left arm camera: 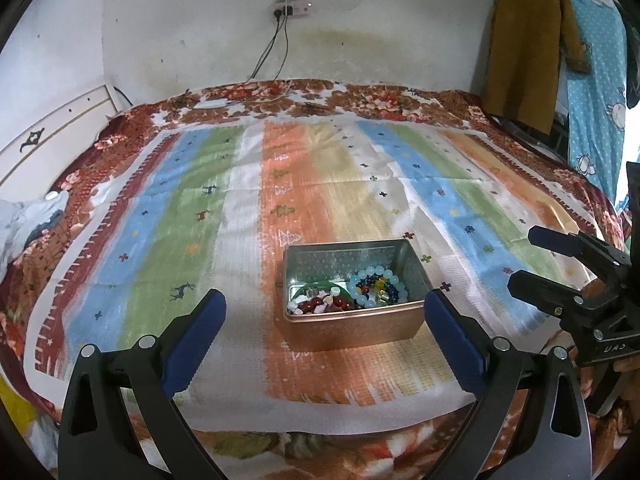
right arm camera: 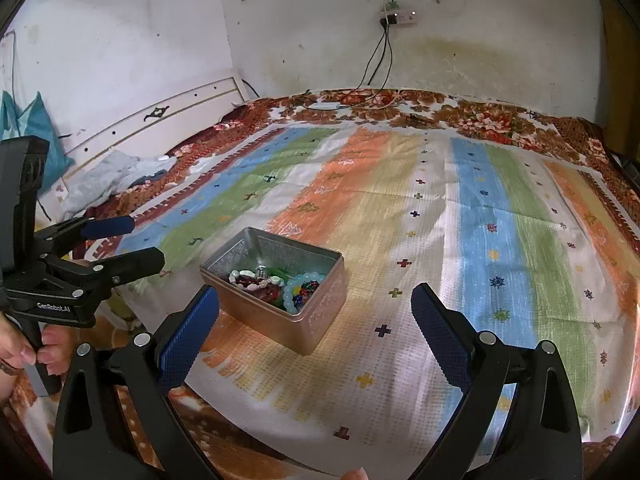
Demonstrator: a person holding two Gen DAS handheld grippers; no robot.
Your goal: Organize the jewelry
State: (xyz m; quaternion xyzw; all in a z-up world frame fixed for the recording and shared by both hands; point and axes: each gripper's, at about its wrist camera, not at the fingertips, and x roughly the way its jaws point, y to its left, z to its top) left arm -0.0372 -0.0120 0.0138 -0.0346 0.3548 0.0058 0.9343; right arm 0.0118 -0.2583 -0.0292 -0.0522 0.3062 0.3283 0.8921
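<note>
A copper-coloured metal tin [left arm camera: 352, 326] stands on the striped cloth, also in the right wrist view [right arm camera: 320, 312]. It holds several bead bracelets: a pale blue one [left arm camera: 378, 288] on the right, and dark red and white ones [left arm camera: 320, 304] on the left. In the right wrist view the pale blue bracelet [right arm camera: 302, 284] lies at the tin's near right. My left gripper [left arm camera: 324, 300] is open and empty just in front of the tin. My right gripper [right arm camera: 316, 300] is open and empty, to the tin's right; it also shows in the left wrist view [left arm camera: 520, 258].
The striped cloth [left arm camera: 240, 240] covers a floral bedspread [left arm camera: 360, 98]. A white headboard [left arm camera: 52, 136] is at the left, crumpled clothing [right arm camera: 116, 180] near it. Cables [left arm camera: 276, 48] hang from a wall socket. Hanging garments [left arm camera: 560, 60] are at the right.
</note>
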